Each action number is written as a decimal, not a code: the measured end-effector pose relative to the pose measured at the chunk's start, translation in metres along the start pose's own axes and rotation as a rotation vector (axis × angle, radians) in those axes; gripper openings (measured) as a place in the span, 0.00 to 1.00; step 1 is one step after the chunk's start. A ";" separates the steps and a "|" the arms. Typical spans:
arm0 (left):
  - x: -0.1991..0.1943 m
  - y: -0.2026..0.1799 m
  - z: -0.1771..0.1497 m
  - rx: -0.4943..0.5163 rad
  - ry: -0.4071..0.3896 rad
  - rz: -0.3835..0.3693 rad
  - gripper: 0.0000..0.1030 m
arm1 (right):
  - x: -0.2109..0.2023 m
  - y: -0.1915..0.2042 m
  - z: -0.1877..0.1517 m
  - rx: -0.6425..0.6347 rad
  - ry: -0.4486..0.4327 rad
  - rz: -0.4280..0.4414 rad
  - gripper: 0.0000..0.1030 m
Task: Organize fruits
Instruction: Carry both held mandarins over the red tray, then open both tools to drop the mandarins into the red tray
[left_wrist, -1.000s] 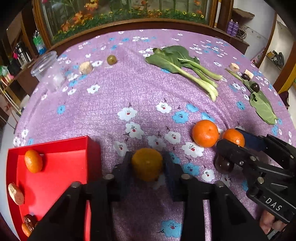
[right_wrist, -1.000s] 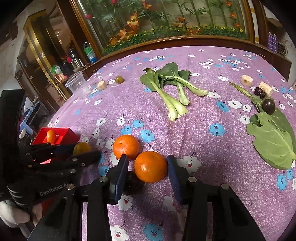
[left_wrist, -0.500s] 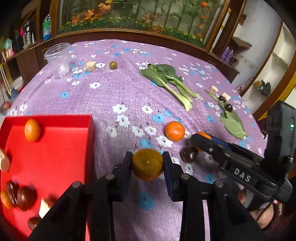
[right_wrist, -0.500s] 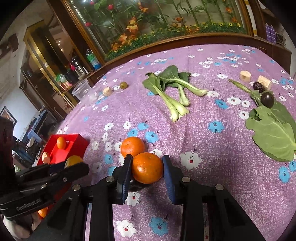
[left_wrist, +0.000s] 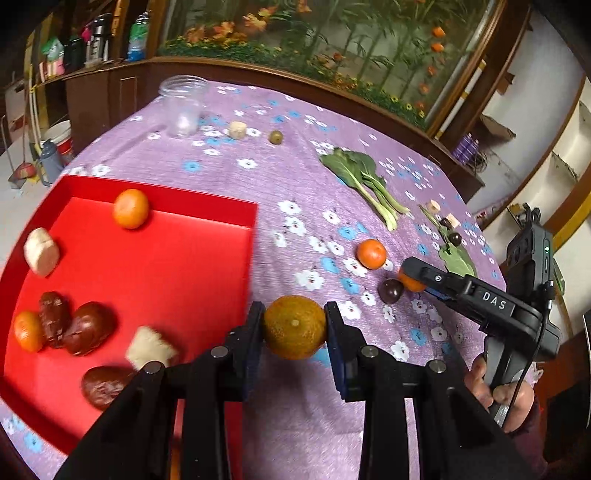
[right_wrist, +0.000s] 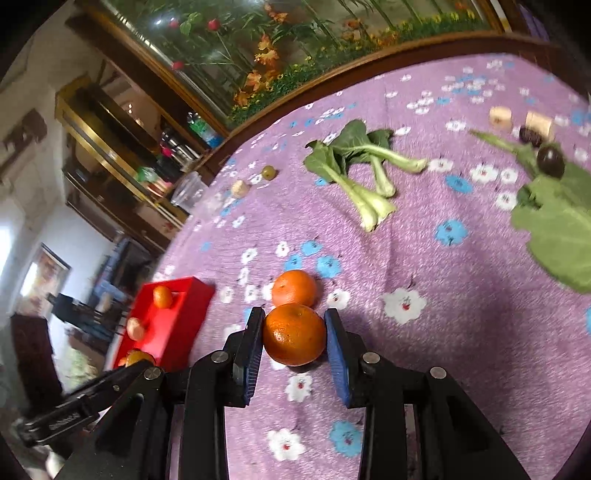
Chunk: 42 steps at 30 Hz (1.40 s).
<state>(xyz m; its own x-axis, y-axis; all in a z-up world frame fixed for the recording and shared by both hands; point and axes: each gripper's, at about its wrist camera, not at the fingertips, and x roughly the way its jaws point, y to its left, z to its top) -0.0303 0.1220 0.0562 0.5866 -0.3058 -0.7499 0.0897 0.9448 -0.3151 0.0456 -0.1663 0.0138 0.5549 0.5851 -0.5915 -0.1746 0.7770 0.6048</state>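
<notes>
Nearest in the left wrist view, a greenish-yellow mandarin (left_wrist: 294, 327) is clamped between the pads of the left gripper (left_wrist: 294, 328) and carried clear of the purple cloth (left_wrist: 295, 177), with the red tray (left_wrist: 207, 206) lying just to its left, so a short leftward carry is judged to be all the drop calls for. Farther right, an orange mandarin (right_wrist: 294, 334) is pinched in the right gripper (right_wrist: 295, 336) well apart from that tray, so the left gripper is placed nearer, while beyond it another orange (right_wrist: 294, 288) is left on the cloth.
</notes>
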 end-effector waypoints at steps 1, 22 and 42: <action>-0.004 0.003 -0.001 -0.004 -0.007 0.002 0.30 | 0.000 -0.001 0.000 0.010 0.004 0.013 0.35; -0.068 0.101 -0.018 -0.208 -0.110 0.081 0.30 | -0.010 0.090 -0.026 -0.115 0.070 0.047 0.35; -0.064 0.154 -0.040 -0.240 -0.081 0.099 0.31 | 0.096 0.208 -0.070 -0.329 0.226 -0.046 0.35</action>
<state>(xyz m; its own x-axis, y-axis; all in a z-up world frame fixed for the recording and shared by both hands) -0.0866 0.2826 0.0322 0.6466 -0.1939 -0.7378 -0.1592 0.9115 -0.3792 0.0061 0.0677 0.0451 0.3813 0.5556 -0.7388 -0.4251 0.8151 0.3935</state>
